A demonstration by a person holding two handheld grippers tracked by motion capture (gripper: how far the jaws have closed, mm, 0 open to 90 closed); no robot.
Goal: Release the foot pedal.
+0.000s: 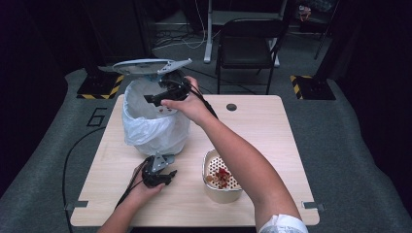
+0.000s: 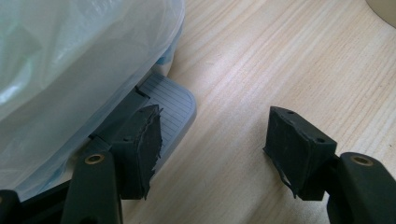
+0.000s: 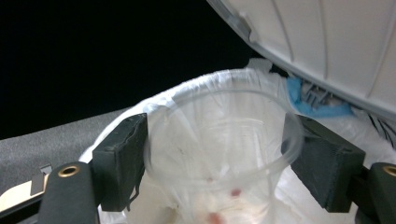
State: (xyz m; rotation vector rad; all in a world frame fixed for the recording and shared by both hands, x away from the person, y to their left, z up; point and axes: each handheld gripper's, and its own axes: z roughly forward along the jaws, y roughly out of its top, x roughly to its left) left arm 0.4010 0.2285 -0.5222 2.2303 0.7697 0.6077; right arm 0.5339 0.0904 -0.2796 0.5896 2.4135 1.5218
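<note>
A pedal bin (image 1: 150,131) lined with a white bag stands at the table's back left, its lid (image 1: 145,65) raised. My right gripper (image 1: 156,98) hovers over the bin's mouth with a clear plastic cup (image 3: 219,154) between its jaws. The cup's rim looks round and unsqueezed, and the pads (image 3: 123,158) sit just beside it. Red bits lie in the cup's bottom. My left gripper (image 2: 212,126) is low at the bin's foot, jaws apart. One pad (image 2: 142,144) sits on the grey ribbed pedal (image 2: 173,100), and bare table lies between the jaws.
A beige perforated basket (image 1: 206,160) holding red and brown scraps stands on the wooden table (image 1: 272,131) near the front, under my right forearm. A black chair (image 1: 248,39) stands beyond the table's far edge.
</note>
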